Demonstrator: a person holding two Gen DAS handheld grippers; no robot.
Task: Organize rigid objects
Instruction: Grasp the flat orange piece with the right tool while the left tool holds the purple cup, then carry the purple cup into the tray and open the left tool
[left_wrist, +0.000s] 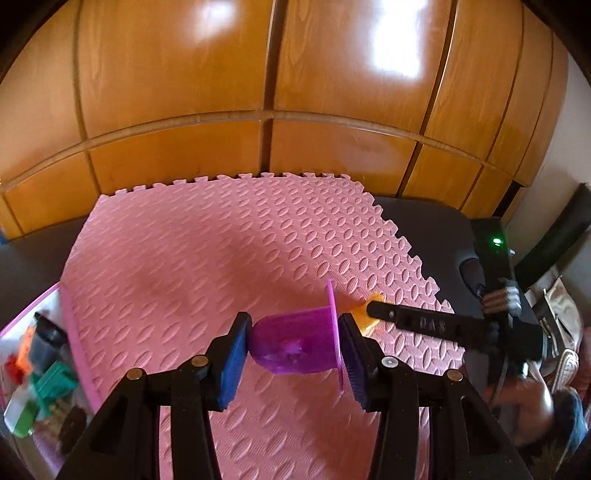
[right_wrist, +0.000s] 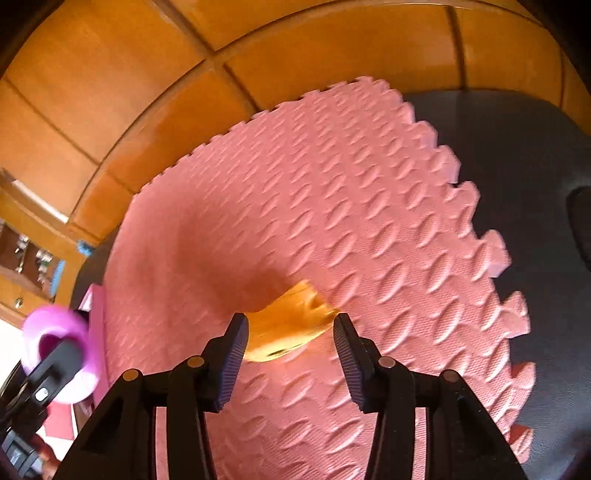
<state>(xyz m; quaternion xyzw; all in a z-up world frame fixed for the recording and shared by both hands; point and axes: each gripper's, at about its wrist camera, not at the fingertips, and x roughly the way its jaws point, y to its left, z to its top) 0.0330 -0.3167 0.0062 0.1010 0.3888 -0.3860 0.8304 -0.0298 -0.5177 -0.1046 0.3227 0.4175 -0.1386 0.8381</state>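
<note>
Left hand-held gripper (left_wrist: 295, 352) pinches a translucent purple cup (left_wrist: 295, 345) sideways between its blue pads (left_wrist: 232, 363), closed bottom against the left pad, flared rim against the right pad, held above the pink foam mat (left_wrist: 207, 258). In the right wrist view the same purple cup (right_wrist: 61, 354) shows at the far left edge, mouth toward the camera, with the left hand-held gripper's black finger across it. Right hand-held gripper (right_wrist: 291, 332) has an orange cup (right_wrist: 291, 328) between its pads (right_wrist: 231, 363); the cup is motion-blurred, touching the left pad, with a gap visible at the right pad, so cannot tell whether it is clamped or loose. From the left wrist view only a sliver of the orange cup (left_wrist: 365, 314) shows behind the purple rim, at the tip of the right hand-held gripper's black finger (left_wrist: 424, 321). Mat has puzzle-tooth edges and lies on a dark table (right_wrist: 517, 155). At the mat's left edge, a pink-rimmed bin (left_wrist: 72, 343) holding mixed small items, blurred: green, orange, red, black pieces. Wooden cabinet doors (left_wrist: 258, 74) behind the table.
</note>
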